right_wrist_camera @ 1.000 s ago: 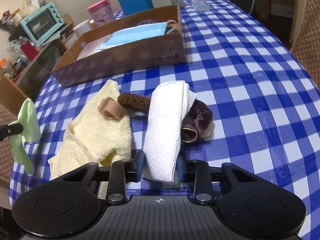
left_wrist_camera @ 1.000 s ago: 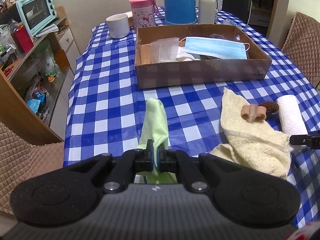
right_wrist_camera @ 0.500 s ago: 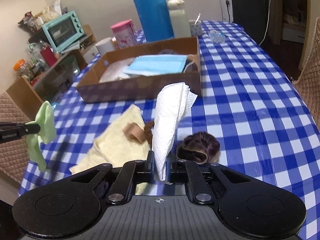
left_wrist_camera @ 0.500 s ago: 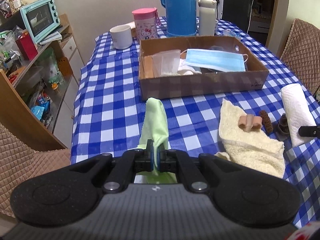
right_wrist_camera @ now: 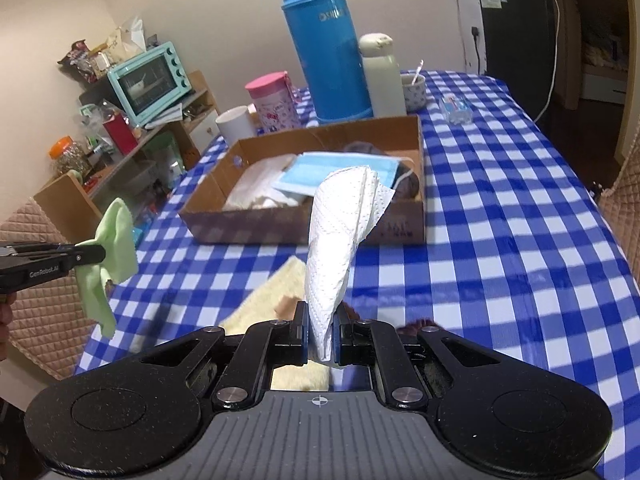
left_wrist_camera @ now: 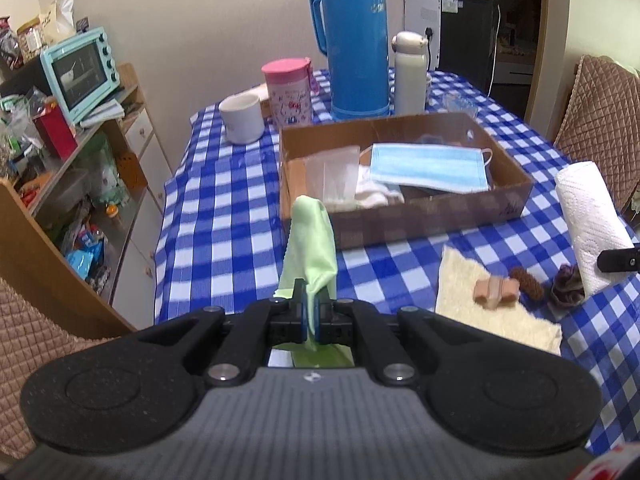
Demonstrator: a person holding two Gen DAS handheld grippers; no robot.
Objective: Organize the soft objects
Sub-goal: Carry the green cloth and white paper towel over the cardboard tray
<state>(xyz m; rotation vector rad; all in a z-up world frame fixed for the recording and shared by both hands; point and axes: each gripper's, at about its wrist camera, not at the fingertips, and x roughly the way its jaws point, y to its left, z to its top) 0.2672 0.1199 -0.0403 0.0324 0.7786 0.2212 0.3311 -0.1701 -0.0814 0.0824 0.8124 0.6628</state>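
Observation:
My left gripper (left_wrist_camera: 310,314) is shut on a light green cloth (left_wrist_camera: 310,236), which stands up from the jaws above the table. In the right wrist view the same green cloth (right_wrist_camera: 112,248) hangs at the far left. My right gripper (right_wrist_camera: 321,334) is shut on a folded white paper towel (right_wrist_camera: 340,240), lifted off the table; in the left wrist view the paper towel (left_wrist_camera: 588,220) is at the right edge. An open cardboard box (left_wrist_camera: 400,216) ahead holds a blue face mask (left_wrist_camera: 428,168) and white cloths. A cream towel (left_wrist_camera: 484,312) lies on the checked tablecloth.
On the cream towel rests a beige hair clip (left_wrist_camera: 496,292), with a brown roller (left_wrist_camera: 528,282) and a dark scrunchie (left_wrist_camera: 568,290) beside it. Behind the box stand a blue thermos (left_wrist_camera: 354,40), a white flask (left_wrist_camera: 410,72), a pink cup (left_wrist_camera: 287,92) and a white mug (left_wrist_camera: 242,118). Chairs flank the table.
Both grippers have risen. The right gripper's jaws closed on the paper towel and lifted it off the table. The green cloth stays pinched in the left gripper.

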